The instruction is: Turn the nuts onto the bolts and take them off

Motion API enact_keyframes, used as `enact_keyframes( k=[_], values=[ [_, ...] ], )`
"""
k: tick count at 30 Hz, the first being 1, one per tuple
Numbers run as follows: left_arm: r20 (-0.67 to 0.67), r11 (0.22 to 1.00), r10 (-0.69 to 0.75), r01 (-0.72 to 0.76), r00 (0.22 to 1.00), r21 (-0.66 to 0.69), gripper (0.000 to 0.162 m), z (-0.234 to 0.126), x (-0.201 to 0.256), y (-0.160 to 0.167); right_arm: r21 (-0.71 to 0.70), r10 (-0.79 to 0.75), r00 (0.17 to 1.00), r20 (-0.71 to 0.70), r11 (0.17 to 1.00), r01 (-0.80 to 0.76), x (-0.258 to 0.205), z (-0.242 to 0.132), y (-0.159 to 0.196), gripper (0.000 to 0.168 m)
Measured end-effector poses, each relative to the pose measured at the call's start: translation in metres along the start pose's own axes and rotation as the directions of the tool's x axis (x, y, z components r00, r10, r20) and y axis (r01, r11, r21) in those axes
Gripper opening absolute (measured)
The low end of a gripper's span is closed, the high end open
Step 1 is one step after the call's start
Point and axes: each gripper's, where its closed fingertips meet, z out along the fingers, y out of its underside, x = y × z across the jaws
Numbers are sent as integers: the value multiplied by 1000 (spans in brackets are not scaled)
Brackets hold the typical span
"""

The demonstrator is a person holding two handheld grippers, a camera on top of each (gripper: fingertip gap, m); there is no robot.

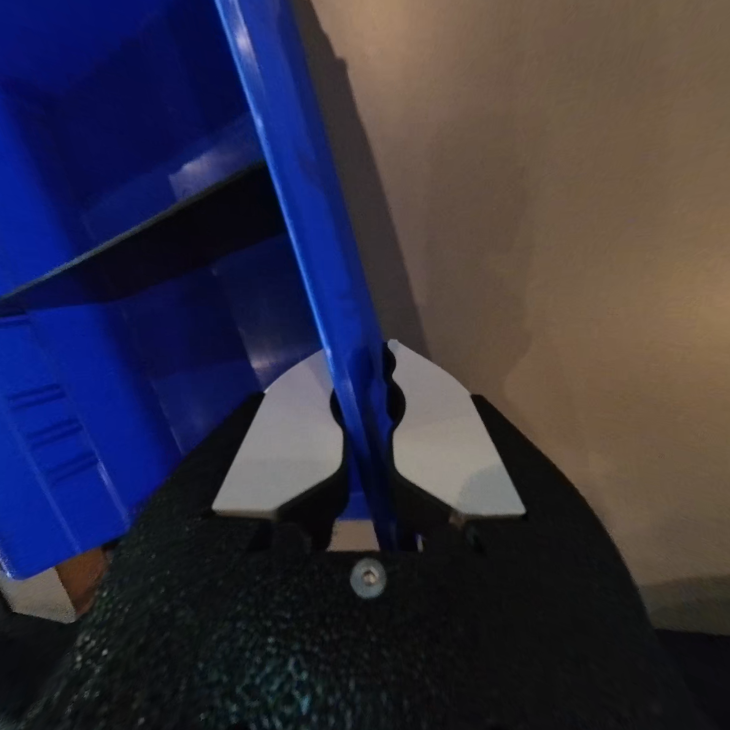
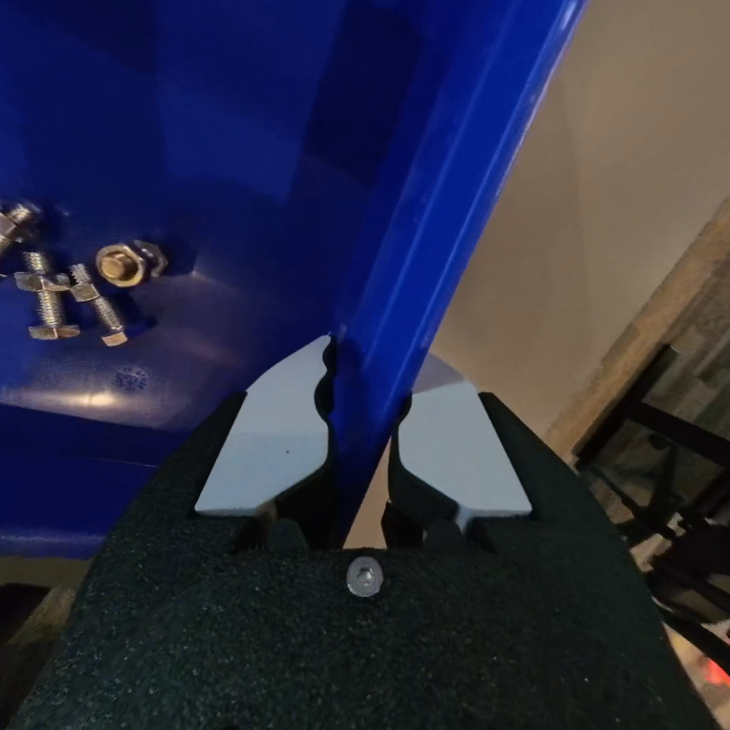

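Observation:
A blue plastic bin (image 1: 276, 237) fills both wrist views. My left gripper (image 1: 365, 379) is shut on one side wall of the bin, one finger inside and one outside. My right gripper (image 2: 375, 379) is shut on another wall of the bin (image 2: 434, 197) the same way. In the right wrist view several steel bolts (image 2: 45, 300) with nuts threaded on them lie on the bin floor at the left. Beside them lies a short bolt seen end-on with a brass-coloured nut (image 2: 120, 264).
A black divider (image 1: 158, 245) crosses the bin inside in the left wrist view. A beige surface (image 1: 553, 237) lies outside the bin, also in the right wrist view (image 2: 533, 276). A wooden edge with black frame parts (image 2: 651, 395) stands at the right. Spacing between my two grippers at the tips: around 75 cm.

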Motion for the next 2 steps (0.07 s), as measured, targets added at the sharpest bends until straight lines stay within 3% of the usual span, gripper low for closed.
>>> enact_keyframes(
  k=[1, 2],
  values=[
    [-10, 1000, -7, 7, 1000, -2, 13, 0, 1, 0, -2, 1, 1000, 7, 1000, -1, 0, 0, -1, 24],
    [-17, 1000, -11, 11, 1000, -3, 12, 0, 1, 0, 1, 5, 1000, 19, 1000, -5, -1, 0, -2, 23]
  ],
)
